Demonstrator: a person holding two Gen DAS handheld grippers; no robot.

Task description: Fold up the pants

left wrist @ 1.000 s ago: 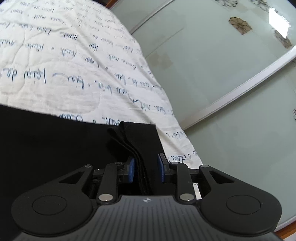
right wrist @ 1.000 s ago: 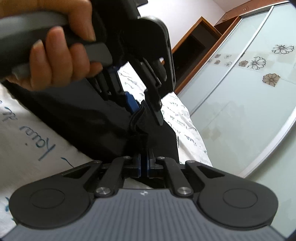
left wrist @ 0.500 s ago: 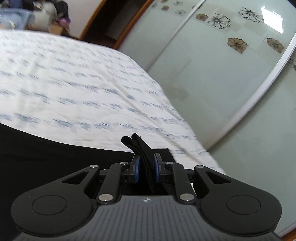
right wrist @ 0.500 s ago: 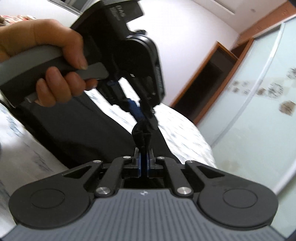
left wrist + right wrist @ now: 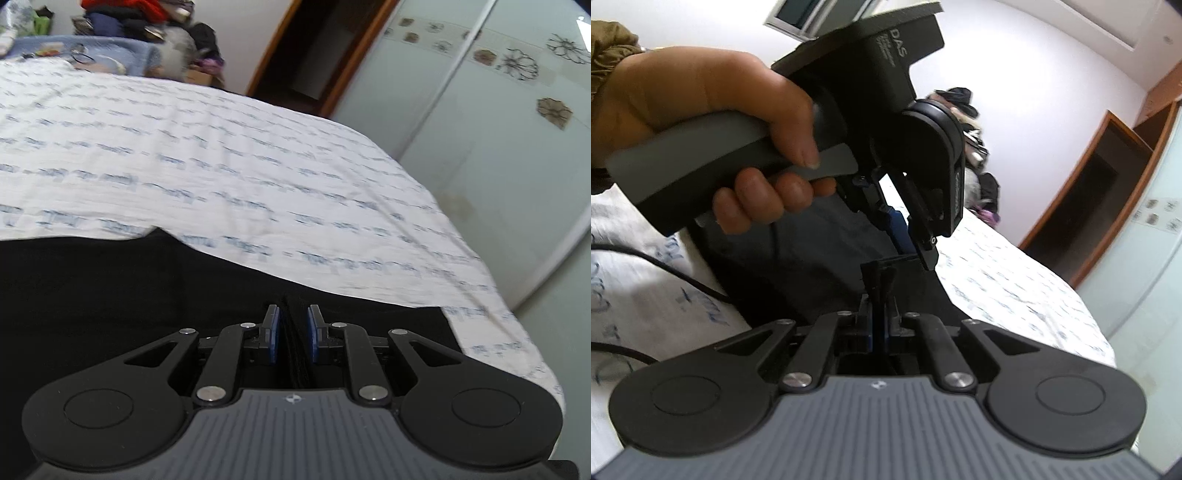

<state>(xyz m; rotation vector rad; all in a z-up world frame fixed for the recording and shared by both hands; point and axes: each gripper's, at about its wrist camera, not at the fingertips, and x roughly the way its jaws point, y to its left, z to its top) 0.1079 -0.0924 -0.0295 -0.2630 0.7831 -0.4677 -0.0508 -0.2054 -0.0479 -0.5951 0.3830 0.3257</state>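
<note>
The black pants [image 5: 110, 295] lie across the near part of the bed, and a bunched edge of them runs up into my left gripper [image 5: 291, 317], whose blue pads [image 5: 274, 332] are shut on the thick fold. In the right wrist view my right gripper [image 5: 878, 306] is shut on another bunch of the same pants [image 5: 812, 266]. Just ahead of it a hand [image 5: 701, 122] holds the left gripper [image 5: 912, 247], which pinches the cloth close beside my right one. The cloth hangs lifted between the two grips.
The bed's white quilt with blue script [image 5: 258, 166] stretches ahead to its far and right edges. Glass wardrobe doors with flower prints [image 5: 498, 129] stand along the right. A dark doorway [image 5: 317, 62] and a pile of clothes and clutter [image 5: 122, 40] lie beyond. A cable [image 5: 665, 273] trails on the quilt.
Both grippers have swung along the bed with the pants' edge, so the far wall and doorway now show. The left jaws have narrowed onto the fold.
</note>
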